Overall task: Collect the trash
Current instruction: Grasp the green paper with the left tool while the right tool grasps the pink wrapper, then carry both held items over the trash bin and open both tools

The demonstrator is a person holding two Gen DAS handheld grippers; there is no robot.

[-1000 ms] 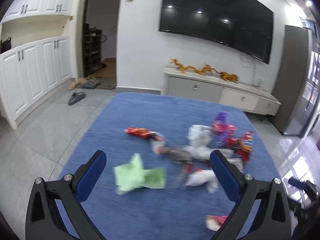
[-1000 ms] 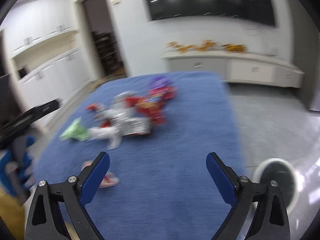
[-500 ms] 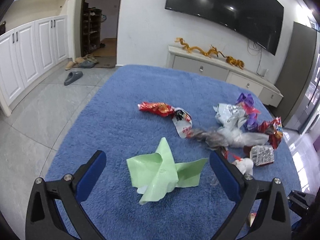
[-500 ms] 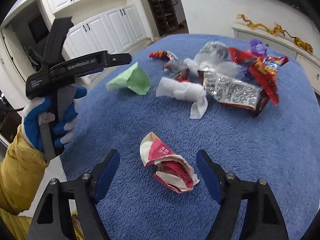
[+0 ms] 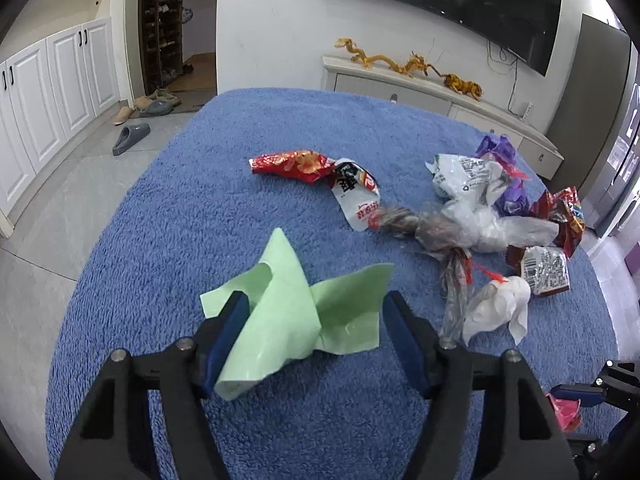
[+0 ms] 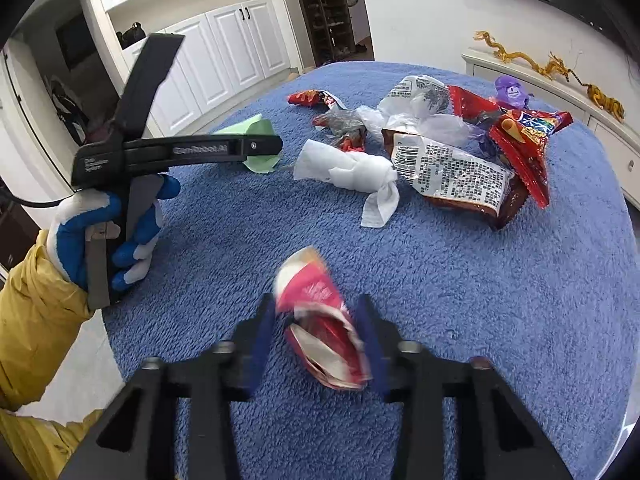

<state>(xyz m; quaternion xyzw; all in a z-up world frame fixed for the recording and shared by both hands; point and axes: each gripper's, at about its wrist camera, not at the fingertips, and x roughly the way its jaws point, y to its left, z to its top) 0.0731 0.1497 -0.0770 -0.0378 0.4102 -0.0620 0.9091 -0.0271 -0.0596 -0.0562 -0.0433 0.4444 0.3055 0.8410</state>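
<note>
A crumpled green paper [image 5: 292,312] lies on the blue fuzzy cover [image 5: 192,216], between the fingers of my left gripper [image 5: 314,320], which stand partly closed around it with a gap on the right side. A red and white crumpled wrapper [image 6: 324,328] sits between the fingers of my right gripper [image 6: 320,328], which are closing on it; it looks blurred. The left gripper also shows in the right wrist view [image 6: 180,152], held by a blue-gloved hand. More trash lies beyond: a white tissue roll [image 6: 348,170], a silver-backed snack bag [image 6: 452,176], a red snack bag [image 6: 520,132].
A red wrapper [image 5: 292,164], clear plastic bags [image 5: 476,220] and purple wrappers [image 5: 500,152] lie in a pile at the cover's far right. A white TV cabinet [image 5: 420,88] stands behind. White cupboards [image 5: 48,92] and slippers [image 5: 132,138] are on the left.
Both grippers moved down and forward onto their trash. The left gripper's fingers narrowed around the green paper; the right gripper's fingers narrowed around the red and white wrapper.
</note>
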